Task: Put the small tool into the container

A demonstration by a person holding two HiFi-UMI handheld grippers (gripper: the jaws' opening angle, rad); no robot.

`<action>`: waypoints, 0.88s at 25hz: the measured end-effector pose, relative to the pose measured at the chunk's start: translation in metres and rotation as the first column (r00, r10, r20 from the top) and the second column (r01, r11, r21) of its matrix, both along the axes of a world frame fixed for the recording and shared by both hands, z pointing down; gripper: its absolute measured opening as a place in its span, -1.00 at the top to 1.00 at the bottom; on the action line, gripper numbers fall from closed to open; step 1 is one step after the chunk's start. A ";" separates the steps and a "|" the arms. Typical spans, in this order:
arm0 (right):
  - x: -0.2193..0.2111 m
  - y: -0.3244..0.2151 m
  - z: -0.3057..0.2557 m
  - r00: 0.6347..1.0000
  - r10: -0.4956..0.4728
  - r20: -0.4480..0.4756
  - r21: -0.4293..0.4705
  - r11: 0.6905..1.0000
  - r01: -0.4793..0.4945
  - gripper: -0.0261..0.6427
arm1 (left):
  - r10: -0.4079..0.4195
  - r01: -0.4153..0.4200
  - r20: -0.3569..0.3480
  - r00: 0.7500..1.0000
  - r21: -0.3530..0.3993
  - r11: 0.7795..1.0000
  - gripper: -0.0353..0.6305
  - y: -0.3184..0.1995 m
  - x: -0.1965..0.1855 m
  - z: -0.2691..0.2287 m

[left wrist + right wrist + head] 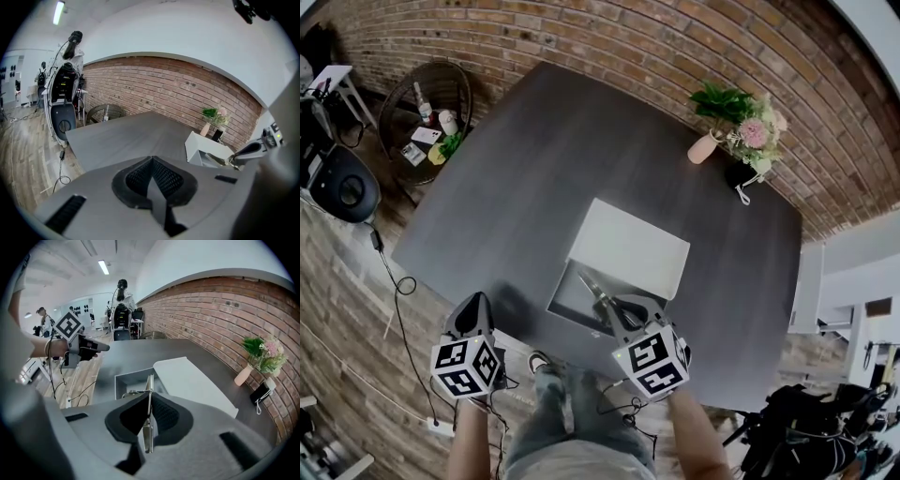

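Observation:
A thin metal tool (pixel 598 292) with dark handles is clamped in my right gripper (pixel 617 307), which is shut on it. In the right gripper view the tool (pixel 149 390) stands edge-on between the pads and points down into the open grey container (pixel 127 379). The container (pixel 570 302) lies near the table's front edge, with its white lid (pixel 630 246) folded back behind it. My left gripper (pixel 476 317) hovers at the table's front left corner, apart from the container. In the left gripper view it (pixel 152 177) is shut with nothing between its pads.
A pink vase of flowers (pixel 727 122) and a small black object (pixel 739 176) stand at the dark table's far right. A round wicker side table (pixel 427 112) with bottles is off the far left. Cables (pixel 398 281) lie on the wooden floor.

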State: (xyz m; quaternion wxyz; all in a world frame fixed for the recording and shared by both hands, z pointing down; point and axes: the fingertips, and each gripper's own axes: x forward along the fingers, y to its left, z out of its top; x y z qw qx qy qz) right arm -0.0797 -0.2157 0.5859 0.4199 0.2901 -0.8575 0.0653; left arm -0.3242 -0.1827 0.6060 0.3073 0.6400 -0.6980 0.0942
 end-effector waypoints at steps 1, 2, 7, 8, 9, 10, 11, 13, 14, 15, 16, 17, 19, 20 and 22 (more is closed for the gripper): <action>0.001 -0.001 0.002 1.000 -0.007 -0.017 -0.001 1.000 0.007 0.87 | -0.001 0.001 0.001 1.000 -0.001 1.000 0.89 -0.001 0.000 0.001; 0.002 -0.002 0.004 0.999 -0.014 -0.033 0.000 1.000 0.014 0.87 | -0.001 0.001 0.002 1.000 -0.003 1.000 0.89 -0.001 0.001 0.001; 0.002 -0.006 0.016 0.995 -0.039 -0.092 0.020 0.999 0.041 0.87 | 0.001 -0.001 0.004 1.000 -0.008 1.000 0.89 -0.002 0.003 0.003; 0.002 -0.007 0.017 0.993 -0.044 -0.106 0.027 0.999 0.047 0.87 | 0.001 -0.001 0.005 1.000 -0.009 1.000 0.89 -0.002 0.004 0.004; 0.003 -0.009 0.018 0.992 -0.050 -0.119 0.034 0.998 0.054 0.87 | 0.000 0.000 0.006 1.000 -0.010 1.000 0.89 -0.001 0.004 0.004; 0.003 -0.010 0.020 0.990 -0.056 -0.131 0.042 0.997 0.062 0.87 | 0.000 0.000 0.008 1.000 -0.013 1.000 0.89 -0.001 0.004 0.004; 0.003 -0.011 0.020 0.988 -0.061 -0.141 0.048 0.996 0.069 0.87 | 0.001 -0.001 0.010 1.000 -0.014 1.000 0.89 -0.001 0.004 0.004; 0.002 -0.013 0.022 0.985 -0.072 -0.155 0.058 0.995 0.081 0.87 | 0.004 -0.004 0.016 1.000 -0.015 1.000 0.89 -0.002 0.004 0.004; 0.002 -0.014 0.023 0.984 -0.076 -0.160 0.061 0.994 0.086 0.87 | 0.005 -0.005 0.020 1.000 -0.014 1.000 0.89 -0.002 0.004 0.003; 0.002 -0.015 0.024 0.983 -0.079 -0.167 0.064 0.994 0.090 0.87 | 0.006 -0.006 0.024 1.000 -0.013 1.000 0.89 -0.003 0.004 0.002; 0.002 -0.016 0.025 0.981 -0.081 -0.174 0.068 0.993 0.094 0.87 | 0.007 -0.007 0.027 1.000 -0.012 1.000 0.89 -0.003 0.004 0.001; 0.003 -0.018 0.026 0.980 -0.083 -0.183 0.073 0.993 0.098 0.87 | 0.009 -0.008 0.028 1.000 -0.011 1.000 0.89 -0.004 0.004 0.001; 0.005 -0.021 0.028 0.976 -0.082 -0.201 0.085 0.991 0.101 0.87 | 0.011 -0.010 0.029 1.000 -0.010 1.000 0.89 -0.005 0.004 0.000; 0.005 -0.022 0.028 0.974 -0.081 -0.210 0.092 0.991 0.102 0.87 | 0.011 -0.011 0.028 1.000 -0.010 1.000 0.89 -0.005 0.004 0.000; 0.006 -0.024 0.030 0.970 -0.079 -0.229 0.102 0.989 0.105 0.87 | 0.011 -0.010 0.028 1.000 -0.012 1.000 0.89 -0.004 0.004 0.001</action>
